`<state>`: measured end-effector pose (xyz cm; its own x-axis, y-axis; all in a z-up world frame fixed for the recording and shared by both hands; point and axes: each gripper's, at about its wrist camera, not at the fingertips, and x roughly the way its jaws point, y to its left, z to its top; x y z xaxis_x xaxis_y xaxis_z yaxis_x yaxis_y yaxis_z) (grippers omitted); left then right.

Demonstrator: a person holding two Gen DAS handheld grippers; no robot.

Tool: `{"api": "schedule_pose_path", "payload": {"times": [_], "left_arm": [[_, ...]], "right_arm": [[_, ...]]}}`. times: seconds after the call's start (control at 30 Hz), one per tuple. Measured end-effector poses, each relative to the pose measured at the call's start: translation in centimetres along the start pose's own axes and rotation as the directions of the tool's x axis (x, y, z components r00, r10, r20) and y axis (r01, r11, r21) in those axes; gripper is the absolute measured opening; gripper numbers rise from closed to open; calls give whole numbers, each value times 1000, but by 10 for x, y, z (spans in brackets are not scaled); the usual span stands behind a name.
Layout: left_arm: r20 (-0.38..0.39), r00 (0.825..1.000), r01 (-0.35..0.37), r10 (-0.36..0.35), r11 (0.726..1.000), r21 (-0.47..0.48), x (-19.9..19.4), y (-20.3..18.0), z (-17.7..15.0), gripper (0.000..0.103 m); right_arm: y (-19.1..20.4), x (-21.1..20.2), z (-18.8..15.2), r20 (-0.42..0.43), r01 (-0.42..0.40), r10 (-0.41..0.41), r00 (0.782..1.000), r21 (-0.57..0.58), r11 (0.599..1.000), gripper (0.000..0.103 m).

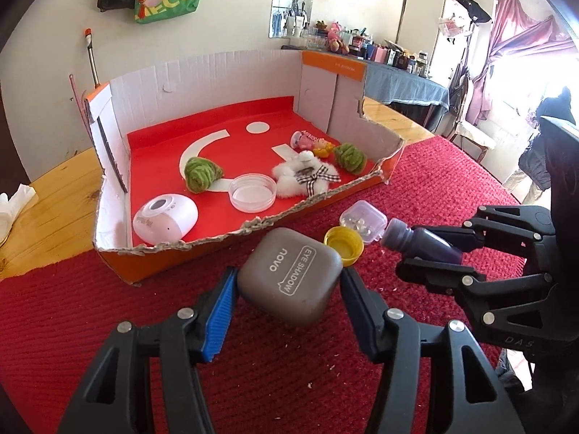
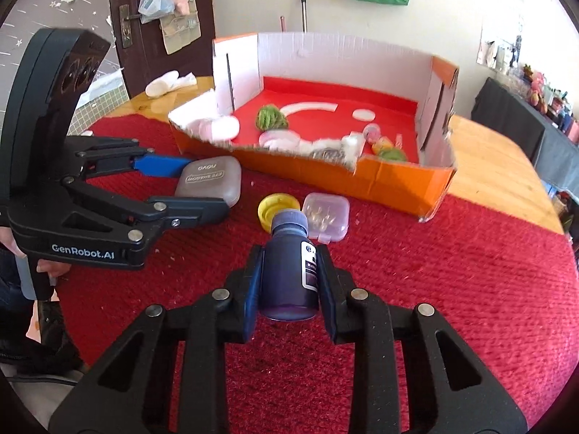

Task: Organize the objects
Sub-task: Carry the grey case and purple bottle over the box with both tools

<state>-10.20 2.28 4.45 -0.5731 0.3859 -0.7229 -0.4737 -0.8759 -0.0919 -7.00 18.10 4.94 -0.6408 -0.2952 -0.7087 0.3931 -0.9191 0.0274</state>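
Step in hand looked like pickup, both grippers loaded at once; next move probably called for a lift over the torn front wall and into the box (image 1: pixel 119 137), ahead of both grippers. Box: corrugated card, orange outside, red liner, ragged edge. Mat (image 1: pixel 72 318): red, ribbed weave. Left gripper (image 1: pixel 287 282) pinched the case (image 1: pixel 289 275), smooth grey rounded-square plastic, pads on both sides. Right gripper (image 2: pixel 289 278) clamped the bottle (image 2: pixel 287 271), a dark purple cylinder lying neck-forward. Yellow cap (image 2: pixel 278 208) and clear pillbox (image 2: pixel 325 217) sat just past its neck.
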Motion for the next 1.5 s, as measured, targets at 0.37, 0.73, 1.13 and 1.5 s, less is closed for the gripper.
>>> {"api": "schedule_pose_path", "payload": {"times": [0.37, 0.73, 1.13, 1.5], "left_arm": [[67, 998, -13, 14, 1000, -3, -30, 3, 12, 60], [69, 998, -4, 4, 1000, -10, -31, 9, 29, 60], [-8, 1000, 27, -27, 1000, 2, 17, 30, 96, 60], [-149, 989, 3, 1, 1000, 28, 89, 42, 121, 60]], "right_arm": [[1, -20, 29, 58, 4, -3, 998, -19, 1000, 27], [-6, -14, 51, 58, -23, 22, 998, 6, 1000, 27], [-53, 43, 140, -36, -20, 24, 999, 110, 994, 27], [-83, 124, 168, -233, 64, -22, 972, 176, 982, 27]]}}
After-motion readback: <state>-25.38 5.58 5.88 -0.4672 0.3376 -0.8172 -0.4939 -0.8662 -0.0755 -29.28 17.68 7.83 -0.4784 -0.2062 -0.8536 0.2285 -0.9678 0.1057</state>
